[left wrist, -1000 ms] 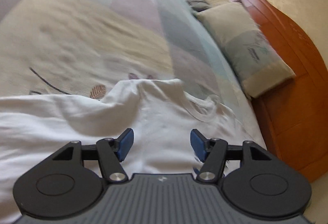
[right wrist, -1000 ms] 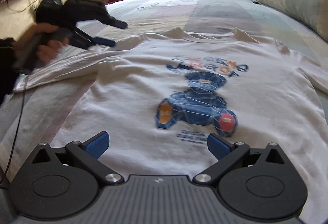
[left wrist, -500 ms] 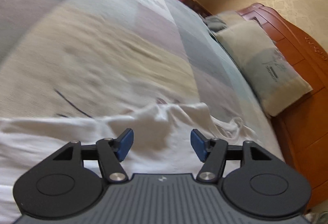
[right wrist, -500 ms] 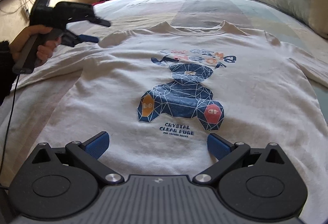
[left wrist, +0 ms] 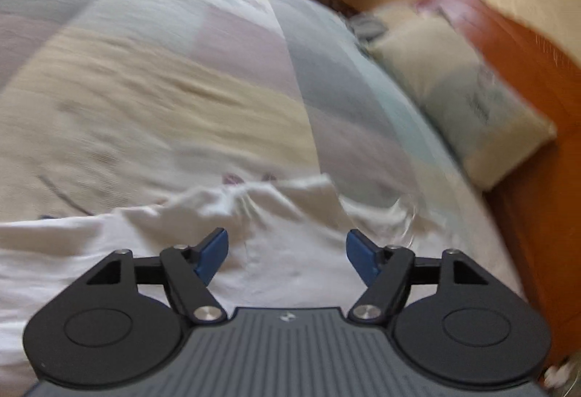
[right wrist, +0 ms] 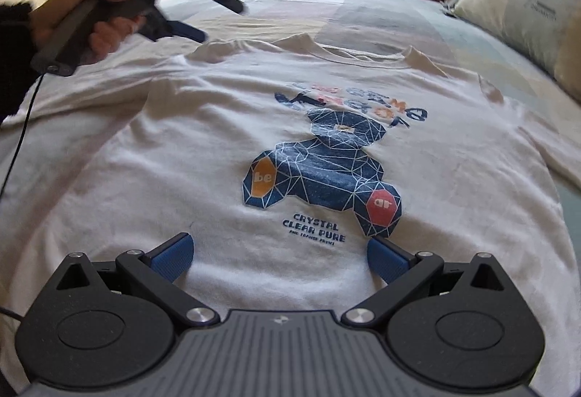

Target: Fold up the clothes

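Lying flat on the bed point(right wrist: 381, 8), the white T-shirt point(right wrist: 203, 157) fills mid-frame; left hand-held gripper point(left wrist: 287, 253), just widening, and right hand-held gripper point(right wrist: 279, 257) gape empty.

T-shirt point(right wrist: 203, 157) at centre: white knit cloth, matt, softly creased; bear print point(right wrist: 323, 168) flat, matt, navy with orange and red patches; bedspread point(left wrist: 152, 77) toward 12 o'clock: pastel patchwork cloth, matt; pillow point(right wrist: 523, 15) at 2 o'clock: pale cloth, slightly wrinkled; headboard point(left wrist: 544, 128) at 3 o'clock in left view: reddish wood, glossy varnish; right gripper point(right wrist: 281, 257) at 6 o'clock: black matt plastic, blue ribbed pads, shiny metal pivots.
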The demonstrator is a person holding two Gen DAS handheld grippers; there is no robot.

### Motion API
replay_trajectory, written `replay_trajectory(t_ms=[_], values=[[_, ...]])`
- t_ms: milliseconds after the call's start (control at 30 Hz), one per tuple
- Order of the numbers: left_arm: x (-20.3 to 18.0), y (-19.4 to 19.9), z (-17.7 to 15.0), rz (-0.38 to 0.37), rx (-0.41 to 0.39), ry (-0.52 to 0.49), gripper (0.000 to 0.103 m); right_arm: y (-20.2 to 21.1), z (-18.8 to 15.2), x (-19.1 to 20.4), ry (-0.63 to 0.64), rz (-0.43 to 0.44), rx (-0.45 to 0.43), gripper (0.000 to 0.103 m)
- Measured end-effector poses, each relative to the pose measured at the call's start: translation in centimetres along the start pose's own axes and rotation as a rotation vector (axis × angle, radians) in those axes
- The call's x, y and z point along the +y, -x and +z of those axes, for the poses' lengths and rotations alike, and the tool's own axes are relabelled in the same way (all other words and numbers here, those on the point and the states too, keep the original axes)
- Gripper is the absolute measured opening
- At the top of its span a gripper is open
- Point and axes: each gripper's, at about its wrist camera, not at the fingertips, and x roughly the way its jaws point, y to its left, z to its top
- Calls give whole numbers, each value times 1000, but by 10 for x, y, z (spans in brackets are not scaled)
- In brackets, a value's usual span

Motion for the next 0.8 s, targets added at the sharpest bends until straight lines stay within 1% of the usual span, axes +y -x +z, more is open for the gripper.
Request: replay_trajectory(t_ms=[67, 100, 133, 200, 267, 300, 367, 433, 500, 567, 633, 667, 767, 800], values=[[0, -22, 3, 57, 38, -18, 72, 1, -1, 0, 10, 5, -4, 103], [0, -32, 5, 81, 43, -30, 75, 2, -2, -2, 5, 11, -7, 103], [-1, -38, 10, 94, 16, -48, 77, 2, -3, -2, 1, 13, -7, 103], [-6, -49, 21, 149, 16, -58, 78, 2, -2, -1, 4, 7, -2, 103], [-13, -52, 29, 180, 30, -52, 78, 3, -2, 0, 9, 3, 4, 103], [-17, -51, 33, 193, 36, -52, 76, 3, -2, -1, 4, 7, 5, 103], [-26, -37, 34, 184, 22, -82, 76, 7, -3, -3, -13, 16, 10, 103], [-32, -10, 32, 157, -6, -124, 80, 11, -4, -6, -40, 22, 20, 103], [-32, 16, 28, 155, -13, -151, 81, 16, -5, -7, -58, 26, 29, 103], [-24, 36, 22, 182, -7, -140, 81, 21, -5, -7, -72, 31, 33, 103], [-9, 46, 13, 220, 31, -105, 81, 26, -6, -5, -83, 39, 29, 103], [0, 48, 7, 242, 57, -76, 81, 29, -6, -4, -88, 44, 29, 103], [26, 43, -8, 263, 136, -13, 81, 32, -7, 1, -79, 42, 43, 103], [32, 41, -12, 267, 130, 0, 81, 32, -7, 2, -77, 41, 49, 103]])
